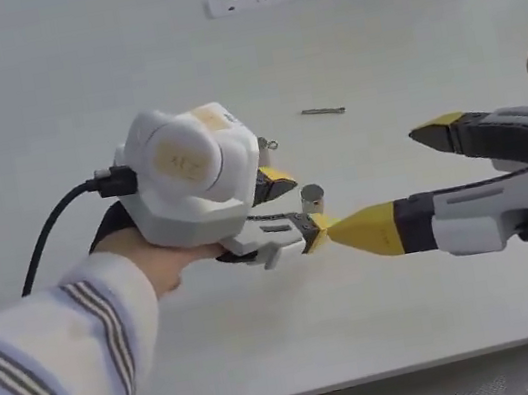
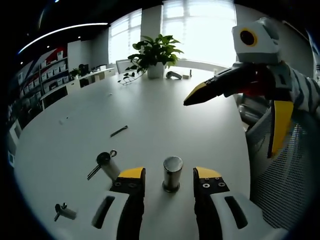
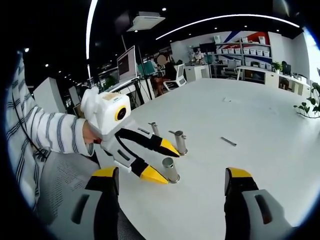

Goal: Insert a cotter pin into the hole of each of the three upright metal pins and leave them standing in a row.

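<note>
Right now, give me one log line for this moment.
left gripper: open, jaws either side of upright pin | right gripper: open, empty | cotter pin: loose on table

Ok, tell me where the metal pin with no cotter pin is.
In the left gripper view the bare metal pin stands upright between the open jaws of the left gripper, just right of a fitted pin.

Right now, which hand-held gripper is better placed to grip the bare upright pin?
Left. The left hand-held gripper has its open jaws either side of the bare pin; the right hand-held gripper, also open, is short of it.
</note>
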Tool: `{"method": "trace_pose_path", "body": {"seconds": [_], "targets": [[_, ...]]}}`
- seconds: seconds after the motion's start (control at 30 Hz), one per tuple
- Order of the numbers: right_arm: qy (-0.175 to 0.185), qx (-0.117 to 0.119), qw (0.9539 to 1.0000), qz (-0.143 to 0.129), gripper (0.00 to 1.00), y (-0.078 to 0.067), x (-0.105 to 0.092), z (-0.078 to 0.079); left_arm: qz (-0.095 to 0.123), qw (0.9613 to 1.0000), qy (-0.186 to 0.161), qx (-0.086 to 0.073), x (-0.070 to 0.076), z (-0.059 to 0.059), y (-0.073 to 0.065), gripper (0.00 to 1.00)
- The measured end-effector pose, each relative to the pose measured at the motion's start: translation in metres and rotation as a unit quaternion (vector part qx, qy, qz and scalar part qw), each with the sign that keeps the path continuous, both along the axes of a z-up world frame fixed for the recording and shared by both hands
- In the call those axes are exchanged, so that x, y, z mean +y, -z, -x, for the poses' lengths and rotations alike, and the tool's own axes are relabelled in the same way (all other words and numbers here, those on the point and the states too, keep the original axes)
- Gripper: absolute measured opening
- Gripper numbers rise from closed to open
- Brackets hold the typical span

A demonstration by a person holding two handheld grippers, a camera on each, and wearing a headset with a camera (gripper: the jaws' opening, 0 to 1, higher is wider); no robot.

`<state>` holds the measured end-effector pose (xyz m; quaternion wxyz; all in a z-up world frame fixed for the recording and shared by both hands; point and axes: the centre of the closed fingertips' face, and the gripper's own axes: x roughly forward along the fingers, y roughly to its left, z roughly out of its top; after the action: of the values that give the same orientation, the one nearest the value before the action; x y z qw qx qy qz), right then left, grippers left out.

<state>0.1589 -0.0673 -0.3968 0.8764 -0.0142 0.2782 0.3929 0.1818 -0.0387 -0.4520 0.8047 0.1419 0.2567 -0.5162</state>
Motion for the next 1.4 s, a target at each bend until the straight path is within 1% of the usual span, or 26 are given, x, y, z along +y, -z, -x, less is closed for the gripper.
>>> {"method": "trace_pose_path", "body": {"seconds": [0.07,0.13,0.17,0.27,0.37,0.43,0.47,0.53,0.57,0.6,0.63,0.67,0.7,0.73,0.8,0.87,0.93,0.97,1.0,1.03,1.07,1.13,1.17,1.23,1.3,1.4], "targets": [[0.001,-0.002,1.0000,0.000,0.86,-0.001,0.000,0.000,-0.002,0.9999,-0.011,-0.011,0.007,-0.002,-0.004,0.43],[0.000,-0.002,1.0000,0.001,0.85,-0.001,0.000,-0.001,0.013,0.9997,-0.014,-0.013,0.009,-0.001,-0.010,0.53],[-0.001,-0.002,1.0000,0.001,0.85,0.000,0.000,0.000,0.015,0.9997,-0.014,-0.014,0.011,-0.001,-0.012,0.58],[-0.004,-0.001,1.0000,0.003,0.84,0.001,0.000,0.000,0.020,0.9995,-0.015,-0.020,0.020,0.003,-0.018,0.64],[-0.002,0.000,1.0000,0.003,0.84,0.002,-0.001,-0.001,0.013,0.9996,-0.019,-0.018,0.030,0.008,-0.016,0.69],[0.000,0.001,1.0000,0.003,0.84,0.002,-0.002,-0.001,0.016,0.9996,-0.018,-0.016,0.035,0.014,-0.016,0.71],[0.000,0.001,1.0000,0.005,0.84,0.003,-0.003,-0.001,0.019,0.9995,-0.020,-0.013,0.037,0.016,-0.016,0.75],[0.000,0.001,1.0000,0.007,0.84,0.004,-0.005,-0.001,0.028,0.9988,-0.037,-0.019,0.041,0.016,-0.018,0.85],[0.001,0.001,1.0000,0.008,0.83,0.004,-0.005,-0.001,0.027,0.9985,-0.043,-0.019,0.044,0.017,-0.017,0.91],[0.002,0.002,1.0000,0.008,0.83,0.004,-0.006,-0.001,0.027,0.9982,-0.049,-0.020,0.047,0.017,-0.017,0.93],[0.002,0.002,1.0000,0.009,0.83,0.005,-0.007,-0.001,0.028,0.9977,-0.058,-0.021,0.050,0.017,-0.018,0.94],[0.003,0.002,0.9999,0.011,0.83,0.005,-0.008,-0.002,0.036,0.9965,-0.073,-0.017,0.054,0.017,-0.019,0.94],[0.003,0.002,0.9999,0.012,0.83,0.005,-0.008,-0.002,0.039,0.9961,-0.079,-0.010,0.056,0.018,-0.019,0.94],[0.003,0.002,0.9999,0.012,0.83,0.005,-0.009,-0.002,0.042,0.9957,-0.082,-0.010,0.058,0.020,-0.020,0.95],[0.005,0.003,0.9999,0.015,0.83,0.006,-0.012,-0.002,0.038,0.9954,-0.088,-0.003,0.064,0.024,-0.018,0.97],[0.006,0.002,0.9998,0.018,0.82,0.006,-0.014,-0.003,0.037,0.9950,-0.093,-0.001,0.069,0.027,-0.017,0.99],[0.009,0.002,0.9998,0.020,0.82,0.006,-0.018,-0.004,0.042,0.9923,-0.114,0.020,0.074,0.030,-0.015,0.99],[0.011,0.002,0.9997,0.020,0.82,0.006,-0.019,-0.005,0.038,0.9911,-0.122,0.038,0.078,0.032,-0.011,0.99],[0.011,0.002,0.9997,0.021,0.82,0.006,-0.019,-0.005,0.036,0.9917,-0.119,0.033,0.079,0.031,-0.011,0.99],[0.013,0.002,0.9996,0.024,0.82,0.006,-0.021,-0.005,0.034,0.9917,-0.122,0.020,0.082,0.030,-0.012,0.99],[0.014,0.002,0.9996,0.025,0.82,0.006,-0.022,-0.005,0.034,0.9913,-0.126,0.018,0.084,0.029,-0.014,0.99],[0.016,0.005,0.9994,0.029,0.82,0.006,-0.024,-0.005,0.041,0.9900,-0.132,0.024,0.085,0.030,-0.018,0.99],[0.016,0.009,0.9993,0.032,0.82,0.007,-0.026,-0.005,0.049,0.9890,-0.138,0.024,0.086,0.029,-0.022,0.99],[0.020,0.010,0.9992,0.033,0.82,0.008,-0.029,-0.007,0.052,0.9886,-0.140,0.023,0.086,0.030,-0.027,0.99],[0.020,0.011,0.9991,0.035,0.81,0.007,-0.031,-0.009,0.052,0.9888,-0.138,0.021,0.086,0.031,-0.028,0.99],[0.013,0.007,0.9986,0.051,0.80,0.006,-0.034,-0.013,0.047,0.9896,-0.135,0.019,0.088,0.034,-0.028,0.99]]}}
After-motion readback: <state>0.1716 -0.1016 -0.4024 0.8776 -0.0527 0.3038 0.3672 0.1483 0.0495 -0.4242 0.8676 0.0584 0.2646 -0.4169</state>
